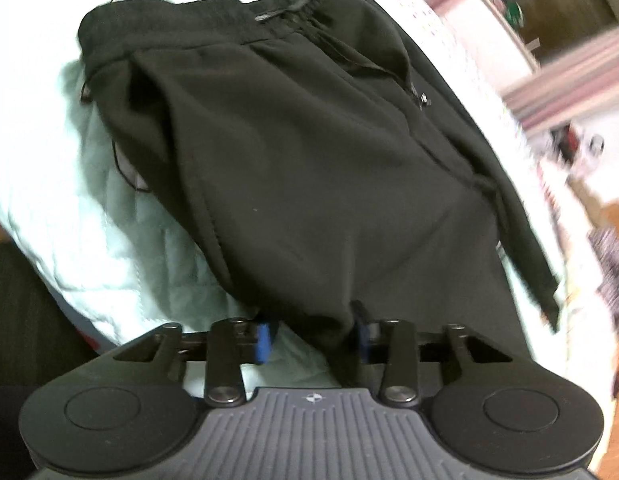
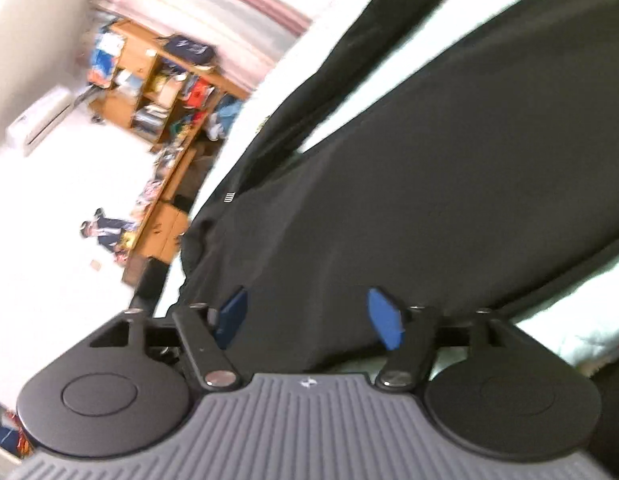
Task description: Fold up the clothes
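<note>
In the left wrist view, the black trousers point(image 1: 309, 152) lie on a pale quilted bed cover point(image 1: 109, 240), with the waistband toward 12 o'clock. The left claw point(image 1: 313, 338) at 6 o'clock stands narrowly apart, fabric between its blue pads point(image 1: 263, 340) but not pinched. In the right wrist view, the right claw point(image 2: 309, 320) is spread wide over the trousers point(image 2: 449, 200), gripping nothing; a wooden shelf point(image 2: 169, 92) stands at 10 o'clock.
</note>
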